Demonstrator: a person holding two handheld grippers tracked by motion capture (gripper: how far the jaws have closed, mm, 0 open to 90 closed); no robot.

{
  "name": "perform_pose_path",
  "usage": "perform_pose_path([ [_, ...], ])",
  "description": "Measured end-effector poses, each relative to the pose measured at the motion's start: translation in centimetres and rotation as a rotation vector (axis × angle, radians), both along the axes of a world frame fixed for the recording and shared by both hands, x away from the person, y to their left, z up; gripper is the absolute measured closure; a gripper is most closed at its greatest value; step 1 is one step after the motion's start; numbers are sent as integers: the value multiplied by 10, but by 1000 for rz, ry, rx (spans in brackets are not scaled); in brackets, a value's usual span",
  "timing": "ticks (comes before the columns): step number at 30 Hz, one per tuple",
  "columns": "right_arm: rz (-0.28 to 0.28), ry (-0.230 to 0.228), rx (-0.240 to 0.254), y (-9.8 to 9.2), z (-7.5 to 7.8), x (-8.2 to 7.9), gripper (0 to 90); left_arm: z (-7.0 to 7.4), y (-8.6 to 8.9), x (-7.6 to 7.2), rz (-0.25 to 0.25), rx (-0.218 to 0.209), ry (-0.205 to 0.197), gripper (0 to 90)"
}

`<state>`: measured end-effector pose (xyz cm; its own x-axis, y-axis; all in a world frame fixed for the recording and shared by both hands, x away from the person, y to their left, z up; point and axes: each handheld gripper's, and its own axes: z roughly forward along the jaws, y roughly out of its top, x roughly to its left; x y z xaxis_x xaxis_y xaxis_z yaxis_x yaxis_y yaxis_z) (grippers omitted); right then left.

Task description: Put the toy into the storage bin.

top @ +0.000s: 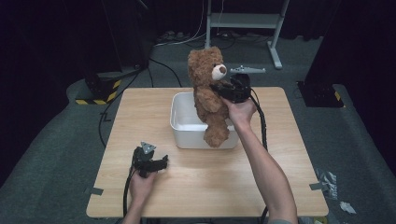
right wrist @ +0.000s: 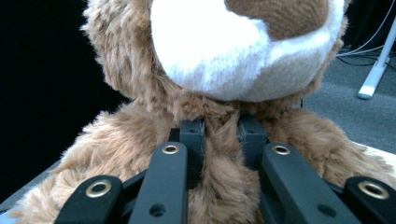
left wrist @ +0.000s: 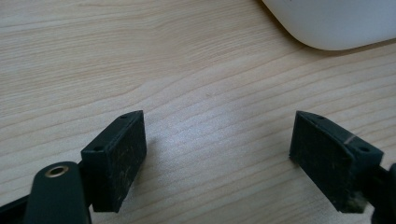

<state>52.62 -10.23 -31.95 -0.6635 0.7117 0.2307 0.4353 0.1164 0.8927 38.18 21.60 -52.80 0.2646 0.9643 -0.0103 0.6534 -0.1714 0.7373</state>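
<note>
Light falls from above onto the pale wooden surface [top: 205, 182], which stands bright at the frame's centre while the upper corners sink into near black. Soft shadows lie under the white tub [top: 187, 135]. The high view is slightly grainy; in the right gripper view the teddy bear [right wrist: 224, 56] is soft-focused up close

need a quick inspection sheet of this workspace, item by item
surface: wooden table, bare around the bin
job's things: teddy bear held up over the white bin, one foot hanging by its front wall
clutter: nothing seen on the table
grippers: right claw pinched on fur at the bear's chest; left claw open, low over the table
cables: one trails from each claw; more on the floor behind
surroundings: grey carpet, metal stand, hazard-striped base, dark curtains
</note>
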Motion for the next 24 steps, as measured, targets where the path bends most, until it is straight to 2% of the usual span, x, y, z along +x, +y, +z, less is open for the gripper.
perform_pose_path([
  [9,2,26,-6,4,-9,4,773,0,0,0,-4,0,0,187],
  [13,-6,35,6,3,-14,5,768,0,0,0,-5,0,0,188],
  [24,-1,45,-18,5,-20,7,766,0,0,0,-5,0,0,188],
])
